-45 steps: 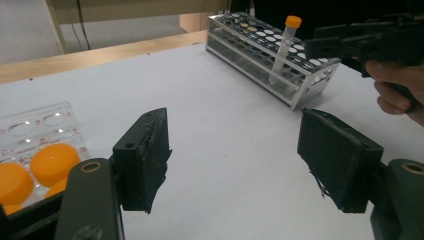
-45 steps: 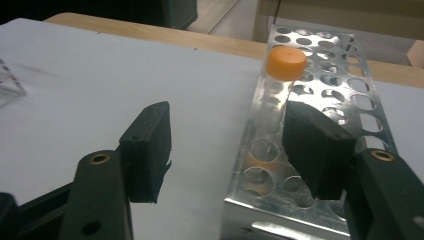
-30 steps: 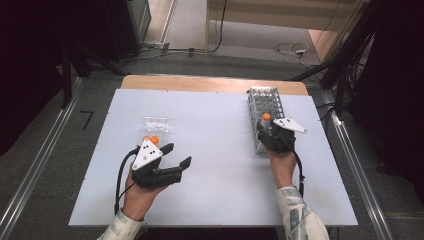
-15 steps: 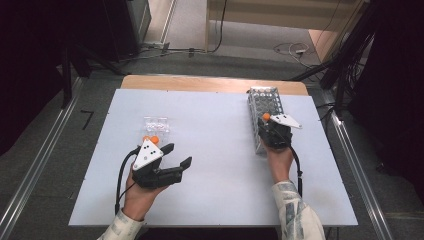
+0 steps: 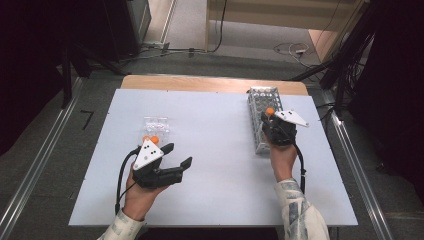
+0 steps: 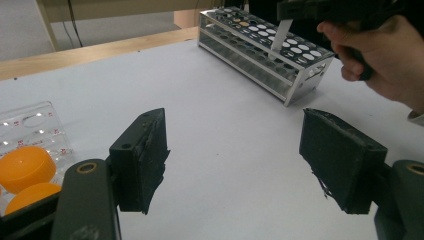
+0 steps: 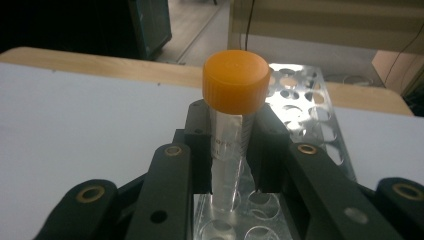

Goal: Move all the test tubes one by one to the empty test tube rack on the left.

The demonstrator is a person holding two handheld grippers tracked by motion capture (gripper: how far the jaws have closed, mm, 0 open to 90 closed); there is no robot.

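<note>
1. The right gripper [image 7: 227, 150] was clamped on a clear tube [image 7: 226, 165], its jaws having just closed in on it, one pad on each side of the tube's body.
2. The tube stood upright between the pads, its orange cap [image 7: 236, 81] sitting above the tops of the jaws.
3. In the right gripper view the tube's lower end was at the top plate of the metal tube rack [image 7: 305, 107]; whether it was still inside a hole could not be told from there.
4. In the left gripper view the tube's pointed tip [image 6: 276, 47] hung just over the rack's holes, with the person's right hand [image 6: 385, 55] above the near end of the rack [image 6: 260, 55].
5. From the high view, the rack [image 5: 257, 107] lay along the right side of the white table [image 5: 220, 150], and the right gripper [image 5: 274, 127] sat over its near half.
6. The left gripper [image 5: 175, 157] rested low on the table's left side, jaws standing apart with nothing between them.
7. Just beyond it lay a clear plastic tray [image 5: 155, 125] with orange caps [image 5: 151, 139] at its near end; the left gripper view showed two of those caps [image 6: 25, 167] beside the left jaw.
</note>
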